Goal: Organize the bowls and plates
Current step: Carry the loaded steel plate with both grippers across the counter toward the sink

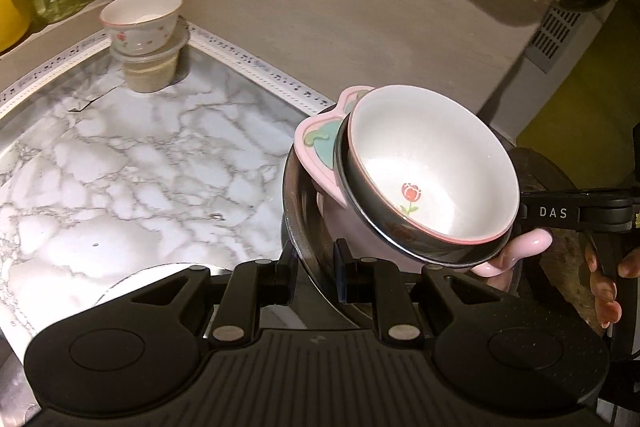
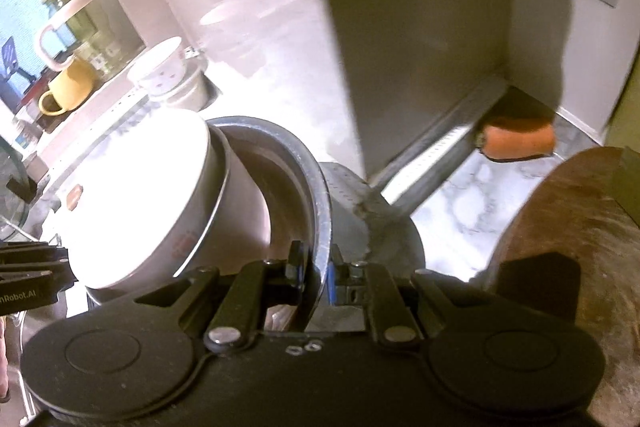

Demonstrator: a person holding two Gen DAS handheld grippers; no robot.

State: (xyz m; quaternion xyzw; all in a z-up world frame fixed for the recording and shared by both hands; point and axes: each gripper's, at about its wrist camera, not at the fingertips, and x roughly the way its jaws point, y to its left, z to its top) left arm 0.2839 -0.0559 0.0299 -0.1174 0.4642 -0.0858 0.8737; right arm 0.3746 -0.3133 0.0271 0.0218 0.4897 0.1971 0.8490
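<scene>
I have both tools clenched on the rim of the steel bowl [image 1: 304,211]: left tool [image 1: 316,267] on its near rim, right tool [image 2: 318,277] opposite. The flowered bowl [image 1: 432,167] rides tilted inside, over the surface's right edge. I judge level, matched hands matter most.

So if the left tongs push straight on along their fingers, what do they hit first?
They are already clamped on the steel bowl's rim, so straight ahead is that bowl's inside and the pink dish nested in it, probably before the white tulip bowl; depth is unclear.
</scene>
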